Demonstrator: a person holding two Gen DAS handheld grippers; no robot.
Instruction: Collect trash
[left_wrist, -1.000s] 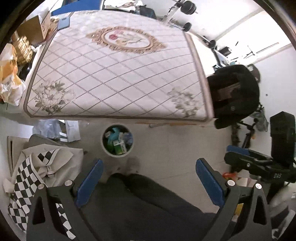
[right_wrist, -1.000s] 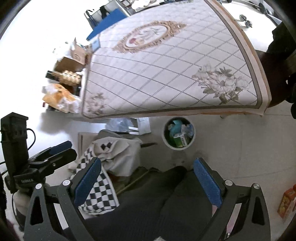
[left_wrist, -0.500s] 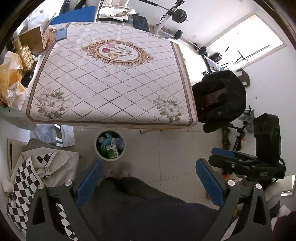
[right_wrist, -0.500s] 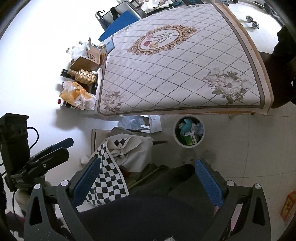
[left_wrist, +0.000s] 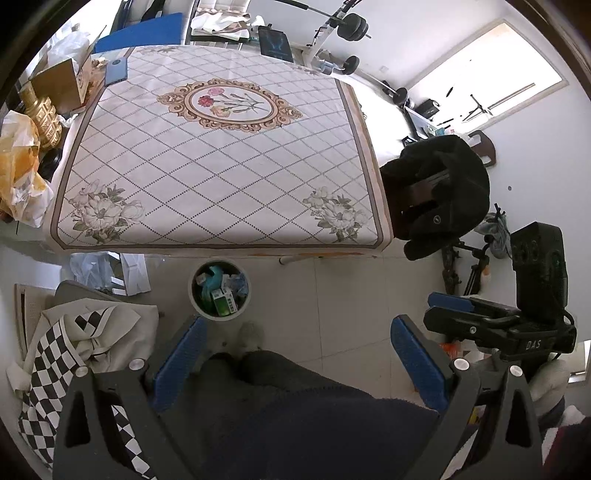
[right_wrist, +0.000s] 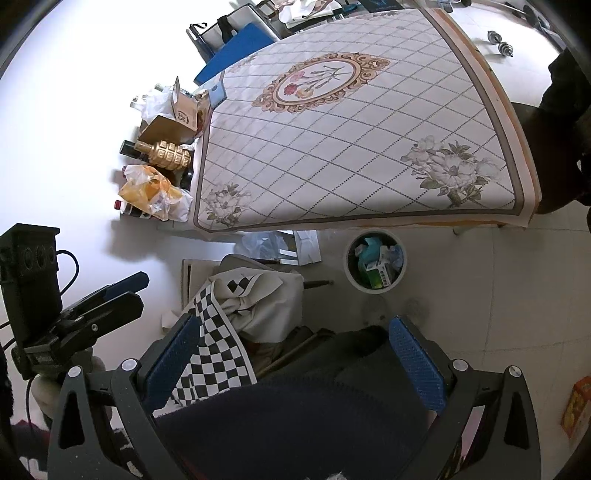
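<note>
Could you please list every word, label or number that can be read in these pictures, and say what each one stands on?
"DAS": white letters on the black body of the right hand-held gripper.
Green box in the bin: printed label, too small to read.
Cardboard box beside the table: a round dark mark, too blurred to read.
Orange box on the floor: print too blurred to read.

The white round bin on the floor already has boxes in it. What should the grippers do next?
Probably just lower both and stop. The white round bin holds the green box and other trash, the floral tablecloth looks bare, and the left gripper and right gripper are open, holding nothing.
</note>
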